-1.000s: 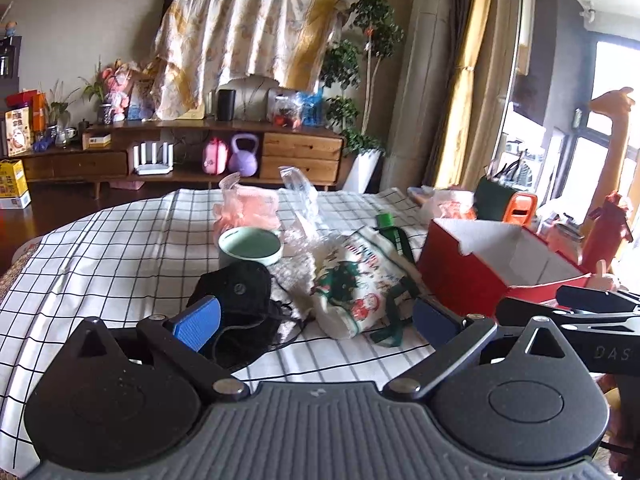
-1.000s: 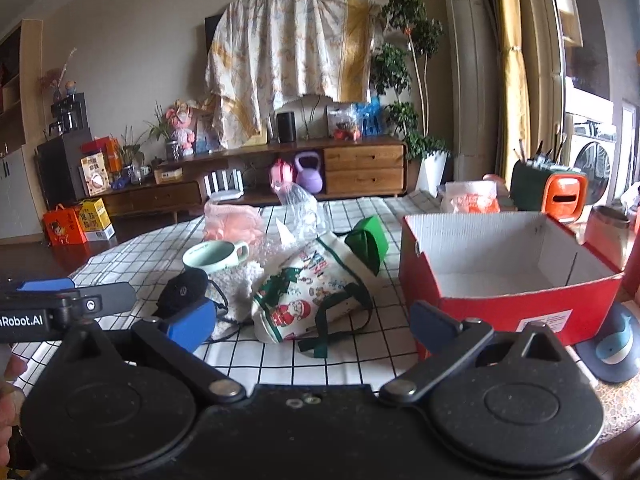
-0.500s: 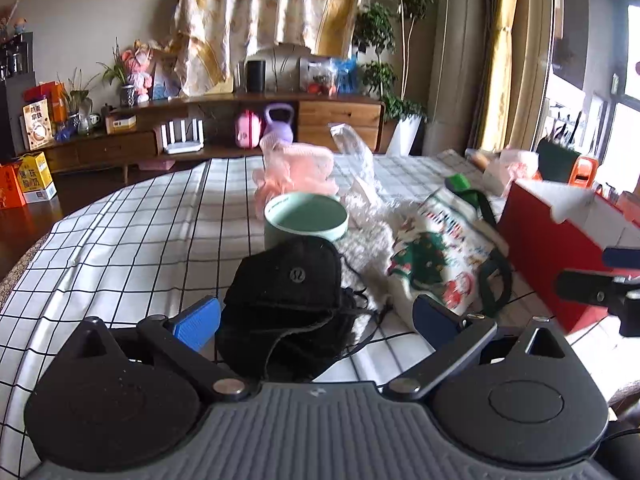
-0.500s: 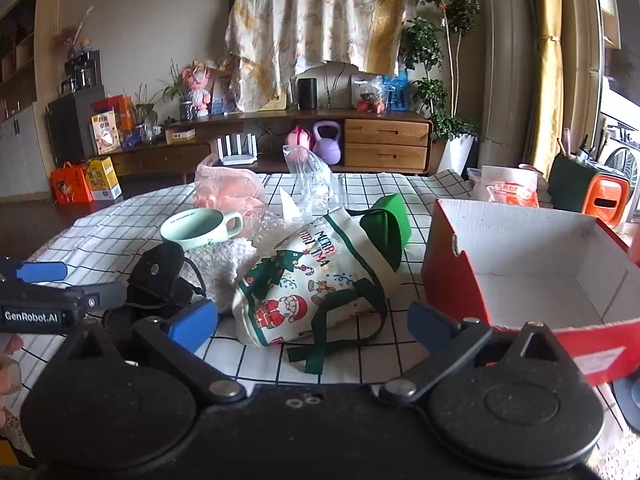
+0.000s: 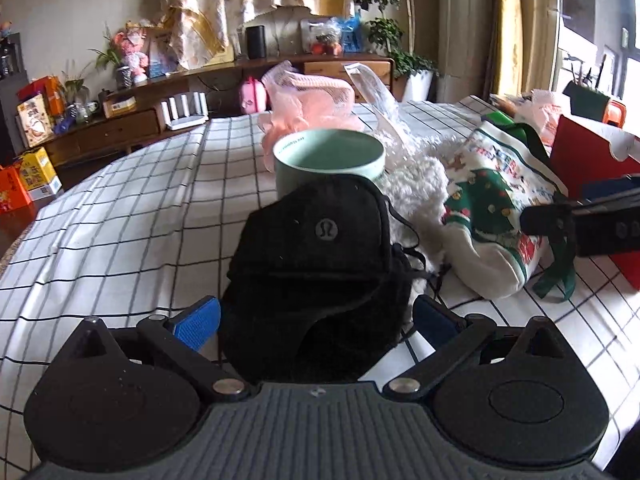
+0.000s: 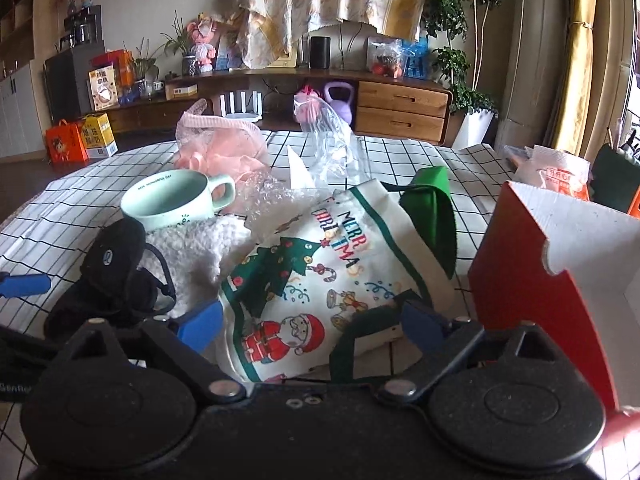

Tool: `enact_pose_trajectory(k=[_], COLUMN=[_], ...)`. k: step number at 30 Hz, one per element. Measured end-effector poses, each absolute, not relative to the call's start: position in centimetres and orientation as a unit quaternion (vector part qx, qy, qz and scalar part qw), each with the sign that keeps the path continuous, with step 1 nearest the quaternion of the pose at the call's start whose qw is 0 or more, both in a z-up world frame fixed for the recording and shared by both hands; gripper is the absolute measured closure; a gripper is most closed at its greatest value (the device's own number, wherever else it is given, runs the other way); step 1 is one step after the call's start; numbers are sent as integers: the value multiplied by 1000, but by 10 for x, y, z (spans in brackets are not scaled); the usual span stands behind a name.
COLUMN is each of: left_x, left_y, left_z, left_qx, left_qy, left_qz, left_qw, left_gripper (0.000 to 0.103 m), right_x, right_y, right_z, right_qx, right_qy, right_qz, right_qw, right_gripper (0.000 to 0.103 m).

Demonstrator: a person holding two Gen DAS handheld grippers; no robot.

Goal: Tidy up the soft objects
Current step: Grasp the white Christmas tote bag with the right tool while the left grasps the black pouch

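My black pouch (image 5: 316,276) lies on the checked tablecloth (image 5: 120,220) between the spread fingers of my left gripper (image 5: 316,320), not clamped. Just behind it stands a green mug (image 5: 328,160), with white fleece (image 5: 416,184) to its right. My right gripper (image 6: 312,326), also spread, straddles the near end of the Christmas bag (image 6: 320,280). The red box (image 6: 560,272) sits just right.
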State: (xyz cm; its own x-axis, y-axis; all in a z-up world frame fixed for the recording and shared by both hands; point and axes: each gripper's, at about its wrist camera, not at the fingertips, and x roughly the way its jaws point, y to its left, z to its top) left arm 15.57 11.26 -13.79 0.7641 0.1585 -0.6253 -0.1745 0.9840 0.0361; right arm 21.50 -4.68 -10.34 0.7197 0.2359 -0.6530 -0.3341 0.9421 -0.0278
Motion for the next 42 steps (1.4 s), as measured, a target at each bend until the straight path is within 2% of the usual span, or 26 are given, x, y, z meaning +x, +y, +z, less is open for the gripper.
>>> enact_pose_trajectory(k=[14, 18, 23, 25, 29, 31, 34, 37, 42], left_x=[159, 158, 155, 153, 151, 151, 150, 149, 143], left_y=[105, 105, 104, 105, 106, 107, 106, 105, 103], left_z=[-164, -164, -162, -160, -158, -157, -154, -149, -140], left_qx=[47, 48, 37, 28, 11, 6, -1, -6, -4], left_qy=[335, 331, 329, 330, 329, 329, 327, 321, 307], left_qz=[77, 76, 64, 59, 51, 46, 39, 37, 42], left_qw=[938, 939, 941, 942, 943, 943, 944, 946, 951], left_gripper=[0, 9, 29, 38, 50, 60, 73, 86, 93], right_x=[230, 231, 231, 230, 229, 228, 228, 223, 209], right_y=[-30, -31, -33, -34, -34, -34, -36, -39, -50], right_z=[-126, -130, -127, -126, -125, -124, -122, -117, -102], right_qx=[-92, -88, -78, -75, -73, -71, -66, -63, -62], right_qy=[357, 360, 362, 361, 361, 360, 361, 355, 333], right_qz=[147, 146, 144, 144, 155, 164, 170, 169, 172], right_qw=[918, 917, 918, 918, 917, 916, 915, 917, 925], right_gripper=[9, 14, 30, 42, 59, 75, 85, 89, 93])
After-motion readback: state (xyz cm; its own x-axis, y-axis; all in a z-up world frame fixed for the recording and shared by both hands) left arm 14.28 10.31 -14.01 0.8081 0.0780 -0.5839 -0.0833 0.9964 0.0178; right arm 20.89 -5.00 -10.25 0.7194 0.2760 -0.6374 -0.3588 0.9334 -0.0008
